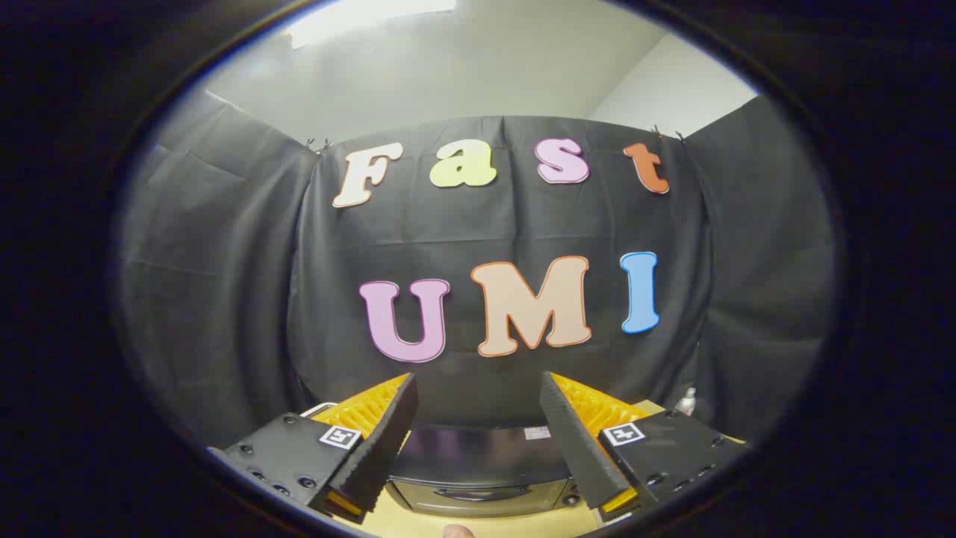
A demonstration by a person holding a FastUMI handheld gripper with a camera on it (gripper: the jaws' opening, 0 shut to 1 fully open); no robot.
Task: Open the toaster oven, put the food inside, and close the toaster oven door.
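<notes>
Black cloth wall behind. Gripper [478,388] raised, its 2 fingers spread wide, pinching nothing. Toaster oven [478,467] sits low between the fingers, door shut, on a wooden table [418,523]. Small white bottle [687,401] far right.

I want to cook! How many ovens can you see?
1. The toaster oven sits on the table, low down between the open tongs, its door shut. Others could be hidden below.

The gripper [478,388] hangs above the toaster oven [478,467], fingers spread wide apart over its dark top, its door shut.
</notes>
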